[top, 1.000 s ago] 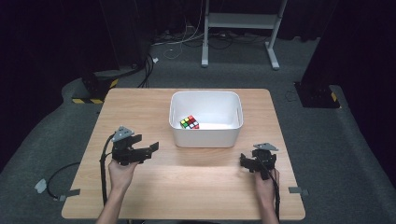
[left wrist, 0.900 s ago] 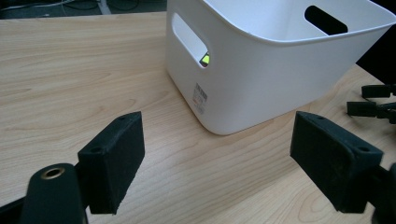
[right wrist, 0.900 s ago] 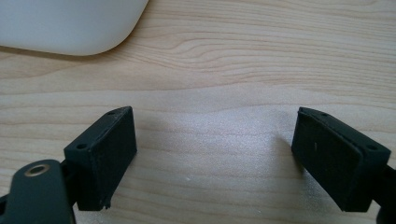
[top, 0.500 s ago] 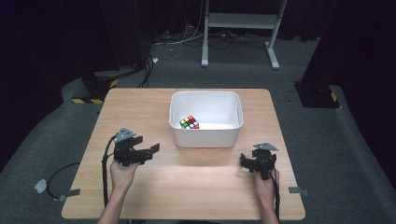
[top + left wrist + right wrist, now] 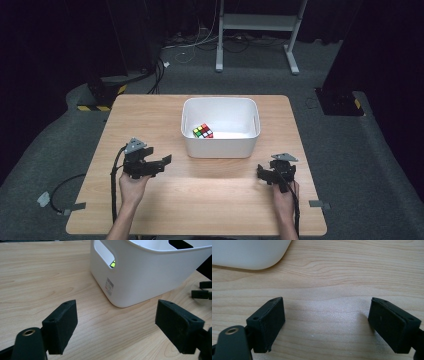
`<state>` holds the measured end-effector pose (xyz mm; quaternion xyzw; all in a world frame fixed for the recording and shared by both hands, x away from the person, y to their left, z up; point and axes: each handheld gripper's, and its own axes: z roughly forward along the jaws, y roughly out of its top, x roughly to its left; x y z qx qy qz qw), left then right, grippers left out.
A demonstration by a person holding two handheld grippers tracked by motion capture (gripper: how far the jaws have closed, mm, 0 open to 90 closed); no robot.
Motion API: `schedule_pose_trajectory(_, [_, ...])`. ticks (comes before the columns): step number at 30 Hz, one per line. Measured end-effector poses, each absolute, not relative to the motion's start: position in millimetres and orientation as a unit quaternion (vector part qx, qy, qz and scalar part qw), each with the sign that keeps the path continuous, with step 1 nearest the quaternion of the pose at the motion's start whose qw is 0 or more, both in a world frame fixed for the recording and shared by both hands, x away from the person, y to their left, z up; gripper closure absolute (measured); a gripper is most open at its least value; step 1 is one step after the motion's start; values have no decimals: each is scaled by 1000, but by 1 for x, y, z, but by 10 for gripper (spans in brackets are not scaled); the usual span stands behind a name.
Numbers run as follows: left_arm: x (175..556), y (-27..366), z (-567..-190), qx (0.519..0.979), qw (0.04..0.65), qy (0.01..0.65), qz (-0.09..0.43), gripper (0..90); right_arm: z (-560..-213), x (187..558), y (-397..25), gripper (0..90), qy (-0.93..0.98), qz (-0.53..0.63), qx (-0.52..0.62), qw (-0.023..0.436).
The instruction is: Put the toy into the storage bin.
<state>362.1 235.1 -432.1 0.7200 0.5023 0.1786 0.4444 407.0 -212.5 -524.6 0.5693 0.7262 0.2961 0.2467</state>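
A tub (image 5: 220,127) stands on the table (image 5: 150,115), near the middle of its far half, and a puzzle cube (image 5: 203,131) lies inside the tub toward its left, near side. The left gripper (image 5: 161,162) sits on the near left part of the table, in front of and to the left of the tub, apart from it. The right gripper (image 5: 263,173) sits on the near right part, in front of the tub's right corner and well apart from the left one
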Motion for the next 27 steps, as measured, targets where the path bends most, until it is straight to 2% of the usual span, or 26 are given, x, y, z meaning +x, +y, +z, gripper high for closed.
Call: schedule_pose_trajectory(27, [364,233,-443,720,436,509,181,185,-525,407,-212,139,726,296,569,247])
